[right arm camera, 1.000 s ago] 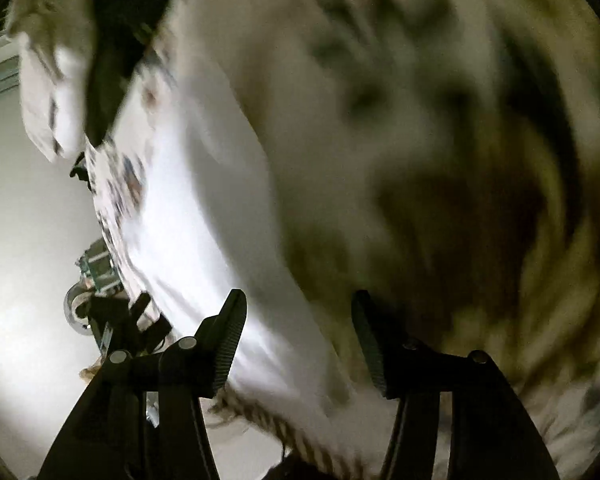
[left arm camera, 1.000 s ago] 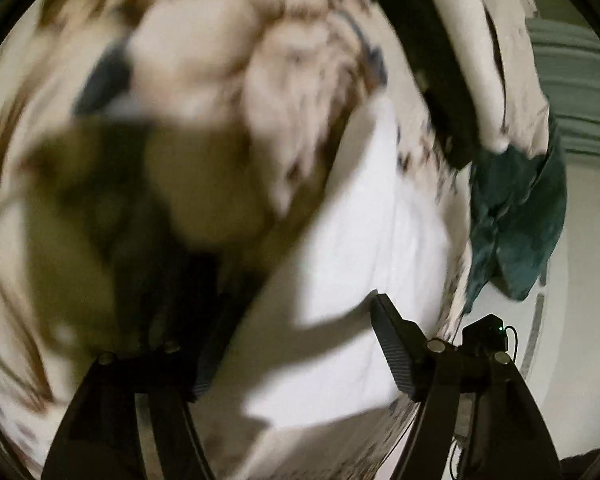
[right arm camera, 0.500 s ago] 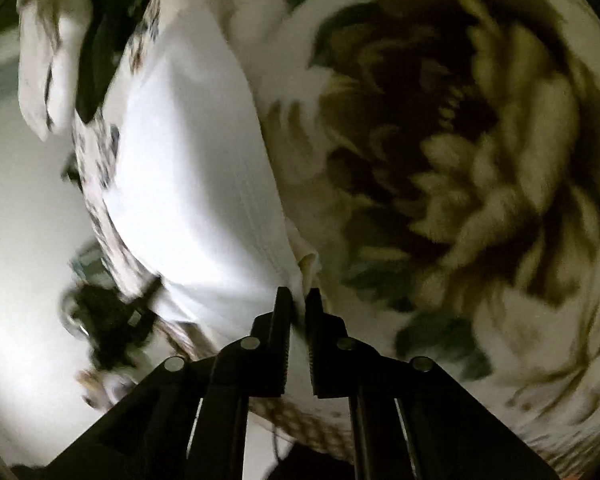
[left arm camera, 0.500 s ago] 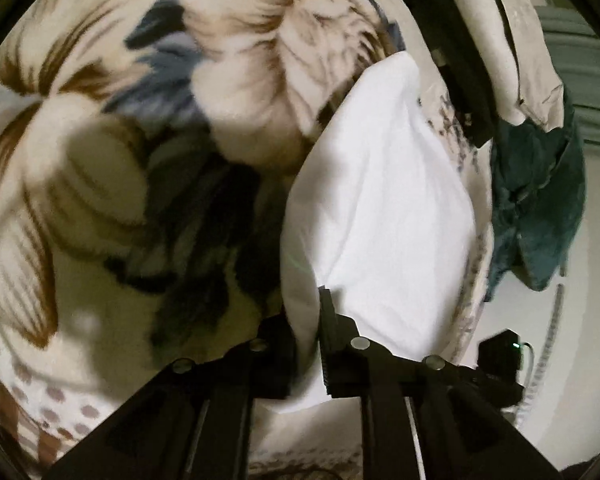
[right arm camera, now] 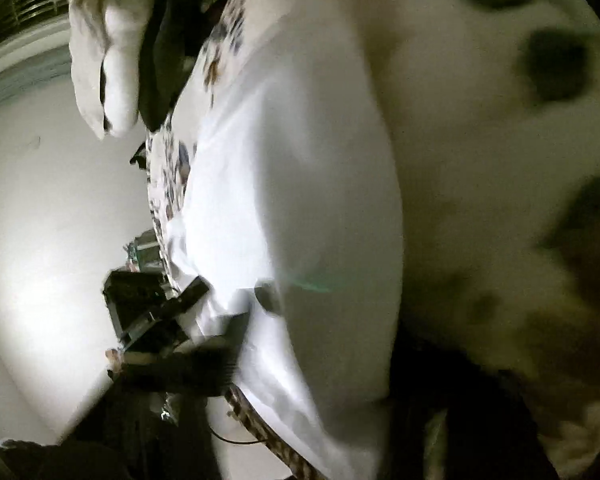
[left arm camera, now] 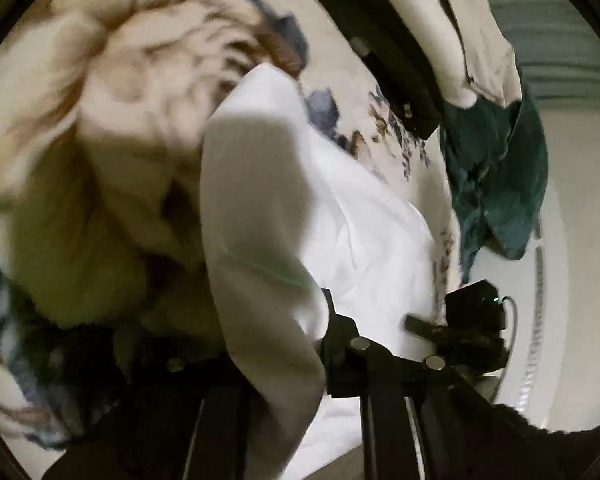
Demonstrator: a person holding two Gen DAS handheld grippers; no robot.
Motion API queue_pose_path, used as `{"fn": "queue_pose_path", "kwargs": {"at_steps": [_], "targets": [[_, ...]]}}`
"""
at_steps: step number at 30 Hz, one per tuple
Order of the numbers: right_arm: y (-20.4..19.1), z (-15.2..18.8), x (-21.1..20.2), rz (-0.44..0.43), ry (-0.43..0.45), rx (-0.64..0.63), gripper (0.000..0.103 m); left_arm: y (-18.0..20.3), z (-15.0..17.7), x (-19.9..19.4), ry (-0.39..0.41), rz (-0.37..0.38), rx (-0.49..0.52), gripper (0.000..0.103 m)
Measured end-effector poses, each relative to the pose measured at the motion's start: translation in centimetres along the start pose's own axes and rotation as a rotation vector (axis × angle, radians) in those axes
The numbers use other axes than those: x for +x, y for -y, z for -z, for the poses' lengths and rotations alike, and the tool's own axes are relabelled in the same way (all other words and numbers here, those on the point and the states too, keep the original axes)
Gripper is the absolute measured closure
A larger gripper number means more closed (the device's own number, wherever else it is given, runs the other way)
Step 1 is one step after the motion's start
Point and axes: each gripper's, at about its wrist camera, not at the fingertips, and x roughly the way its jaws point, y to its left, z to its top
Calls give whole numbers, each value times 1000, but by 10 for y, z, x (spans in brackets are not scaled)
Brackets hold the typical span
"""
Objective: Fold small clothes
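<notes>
A white garment (left arm camera: 340, 216) lies on the flower-print bedspread (left arm camera: 112, 92). My left gripper (left arm camera: 300, 320) is shut on the near edge of the garment and lifts it, so a fold of white cloth drapes over the left finger and hides it. In the right wrist view the same white garment (right arm camera: 292, 184) fills the middle. My right gripper (right arm camera: 284, 320) is shut on its near edge, and lifted cloth hides most of both fingers. The other gripper (right arm camera: 148, 312) shows at lower left.
At the far edge of the bed lie a cream garment (left arm camera: 472, 32), a black garment (left arm camera: 396, 64) and a dark teal garment (left arm camera: 500, 184). The bed edge and pale floor (left arm camera: 580, 240) are to the right. In the right wrist view the floor (right arm camera: 40, 240) is to the left.
Both grippers closed on the near edge of the white garment and have lifted it; the cloth now drapes over the fingers. Both views are blurred by motion.
</notes>
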Motion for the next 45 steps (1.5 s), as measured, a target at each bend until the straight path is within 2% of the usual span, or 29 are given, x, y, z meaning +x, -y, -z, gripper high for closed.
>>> {"fn": "queue_pose_path", "kwargs": {"at_steps": [4, 10, 13, 18, 23, 27, 29, 31, 34, 35, 36, 37, 38, 39, 40, 42, 44, 45], "targets": [[-17, 7, 0, 44, 63, 18, 92, 13, 0, -20, 9, -2, 24, 94], [-82, 20, -50, 77, 125, -54, 92, 69, -22, -66, 4, 31, 89, 94], [-131, 18, -81, 67, 164, -92, 92, 102, -44, -100, 23, 51, 129, 94], [-225, -7, -130, 47, 274, -188, 92, 161, -108, -148, 86, 91, 197, 94], [-303, -69, -152, 33, 372, -263, 92, 202, -201, -170, 158, 89, 258, 93], [-343, -142, -140, 41, 420, -282, 92, 203, -277, -160, 195, 56, 269, 90], [-351, -187, -122, 74, 425, -271, 92, 189, -318, -137, 177, -21, 253, 90], [-354, -221, -101, 134, 403, -257, 92, 169, -341, -112, 133, -110, 228, 88], [-344, -257, -73, 250, 345, -193, 87, 149, -352, -83, 79, -230, 196, 76], [-344, -260, -69, 274, 346, -188, 82, 147, -352, -80, 88, -257, 205, 70], [-343, -261, -67, 292, 351, -187, 67, 148, -351, -79, 98, -295, 217, 56], [-343, -261, -67, 319, 359, -188, 57, 148, -351, -79, 101, -314, 222, 49], [-345, -258, -68, 363, 372, -194, 39, 148, -349, -81, 113, -324, 229, 41], [-347, -252, -68, 407, 386, -208, 33, 149, -348, -84, 121, -330, 236, 34], [-350, -245, -70, 474, 405, -232, 32, 151, -346, -86, 130, -355, 253, 29], [-354, -237, -71, 662, 448, -261, 18, 157, -344, -87, 152, -427, 289, 9], [-360, -223, -68, 801, 485, -296, 4, 159, -335, -92, 181, -471, 297, 6], [-363, -215, -64, 855, 487, -315, 1, 161, -332, -95, 198, -485, 296, 2]]}}
